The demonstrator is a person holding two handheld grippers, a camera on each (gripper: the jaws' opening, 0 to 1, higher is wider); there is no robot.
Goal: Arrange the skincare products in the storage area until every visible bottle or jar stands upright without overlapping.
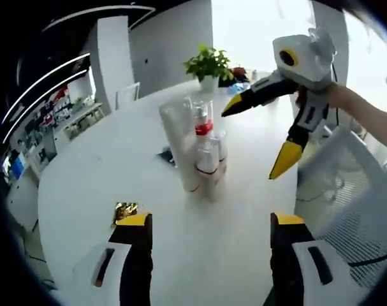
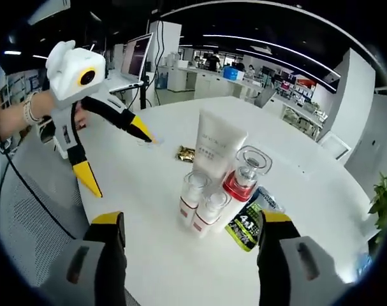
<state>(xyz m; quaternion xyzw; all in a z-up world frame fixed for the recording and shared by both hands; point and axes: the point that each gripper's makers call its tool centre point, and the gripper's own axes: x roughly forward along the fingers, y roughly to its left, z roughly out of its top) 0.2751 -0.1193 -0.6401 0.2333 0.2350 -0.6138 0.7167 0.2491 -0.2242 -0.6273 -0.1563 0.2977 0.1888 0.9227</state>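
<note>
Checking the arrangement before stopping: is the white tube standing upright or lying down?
Upright. In the right gripper view the white tube stands on the table behind the small bottles.

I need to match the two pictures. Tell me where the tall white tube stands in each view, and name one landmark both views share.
Left gripper view: the tall white tube stands centre, on the left of the bottle cluster.
Right gripper view: the tube stands just right of centre, behind the two small bottles.
Shared landmark: the red-collared bottle, right beside the tube.
</note>
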